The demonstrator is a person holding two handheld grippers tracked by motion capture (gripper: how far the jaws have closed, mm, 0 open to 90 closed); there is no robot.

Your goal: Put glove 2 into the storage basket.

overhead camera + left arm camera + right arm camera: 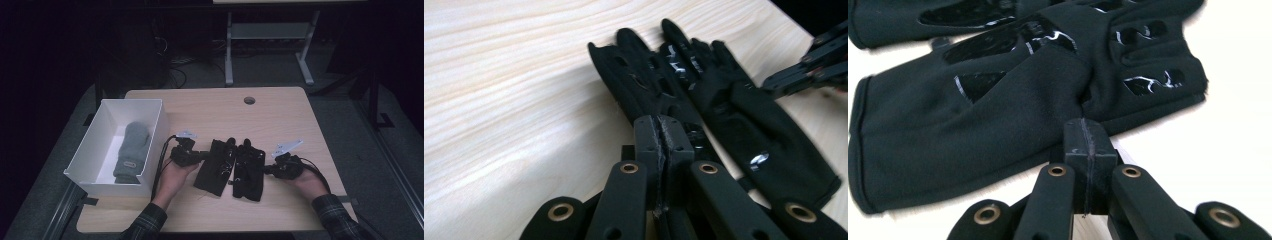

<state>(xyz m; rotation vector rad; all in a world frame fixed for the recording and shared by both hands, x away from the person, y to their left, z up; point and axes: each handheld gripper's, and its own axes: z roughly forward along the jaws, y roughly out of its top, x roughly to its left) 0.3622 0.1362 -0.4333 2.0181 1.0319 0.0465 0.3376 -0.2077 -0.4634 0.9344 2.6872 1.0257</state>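
Note:
Two black gloves lie side by side, fingers pointing away, on the wooden table (285, 120). My left gripper (204, 156) comes in from the left and is shut on the near edge of the left glove (216, 167). In the left gripper view its jaws (663, 122) are pressed together over the left glove (639, 85), with the right glove (744, 115) beyond. My right gripper (266, 170) is shut on the right glove (250, 172) from the right. In the right gripper view the right glove's (998, 115) fabric puckers at the closed right gripper (1085, 125).
A white open box (156, 135) stands at the table's left edge with a grey mitten (131, 150) inside. A round cable hole (249, 100) sits near the table's far edge. A metal table frame (229, 45) stands on the dark floor behind.

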